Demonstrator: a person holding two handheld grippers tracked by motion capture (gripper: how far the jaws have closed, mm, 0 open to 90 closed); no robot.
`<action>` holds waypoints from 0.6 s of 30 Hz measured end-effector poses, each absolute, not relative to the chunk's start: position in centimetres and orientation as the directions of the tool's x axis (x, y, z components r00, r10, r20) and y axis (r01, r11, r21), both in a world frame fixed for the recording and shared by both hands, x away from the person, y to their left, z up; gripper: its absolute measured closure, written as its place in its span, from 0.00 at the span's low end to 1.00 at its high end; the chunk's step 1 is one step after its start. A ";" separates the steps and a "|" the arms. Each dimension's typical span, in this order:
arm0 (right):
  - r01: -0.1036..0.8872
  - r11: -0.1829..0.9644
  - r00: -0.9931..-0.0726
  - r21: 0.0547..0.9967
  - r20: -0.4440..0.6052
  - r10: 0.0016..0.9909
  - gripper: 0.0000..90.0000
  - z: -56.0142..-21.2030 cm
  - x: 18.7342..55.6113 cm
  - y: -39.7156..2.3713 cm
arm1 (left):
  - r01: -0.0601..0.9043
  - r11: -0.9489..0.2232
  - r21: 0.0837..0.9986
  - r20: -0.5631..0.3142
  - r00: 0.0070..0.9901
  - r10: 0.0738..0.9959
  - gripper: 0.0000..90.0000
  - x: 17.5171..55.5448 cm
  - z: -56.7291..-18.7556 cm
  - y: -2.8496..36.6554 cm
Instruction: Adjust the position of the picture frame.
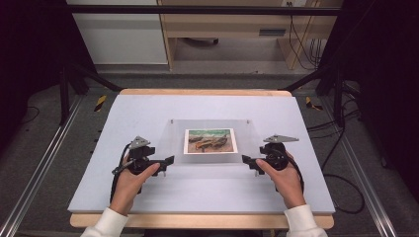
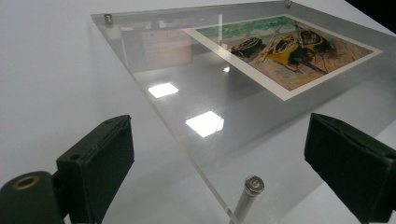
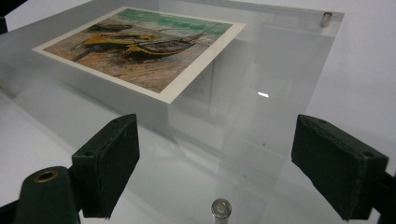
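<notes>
We have brought both grippers to the near corners of the clear, square-cut acrylic picture frame (image 1: 210, 140), which lies flat in the middle of the white table (image 1: 148, 197), nearer its far edge than its near one. Nothing is grasped yet, so by our reading the work is at its start: the approach is done, and the gripping and whatever follows are left. The left gripper (image 1: 168, 160) has its jaws spread wide on either side of the frame's near left corner, and the right gripper (image 1: 247, 160) is spread the same way at the near right corner. The glossy panel mirrors ceiling lights and stands on small round silver metal standoff pins (image 2: 252, 186). Under it lies a matte, white-bordered print of beached boats (image 1: 210, 140).
</notes>
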State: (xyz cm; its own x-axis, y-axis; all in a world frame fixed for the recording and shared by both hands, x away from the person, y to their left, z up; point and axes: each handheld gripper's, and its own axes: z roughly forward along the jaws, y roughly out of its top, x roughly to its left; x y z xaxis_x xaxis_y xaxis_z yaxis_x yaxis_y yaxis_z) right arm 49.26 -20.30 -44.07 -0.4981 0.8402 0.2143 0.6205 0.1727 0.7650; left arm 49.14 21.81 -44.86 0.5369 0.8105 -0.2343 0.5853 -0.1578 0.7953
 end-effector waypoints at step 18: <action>0.666 0.109 -0.464 0.738 0.295 0.835 0.15 -44.5 49.4 -20.6 | 0.636 -0.101 0.765 -0.357 0.549 0.755 0.13 49.4 -45.5 21.7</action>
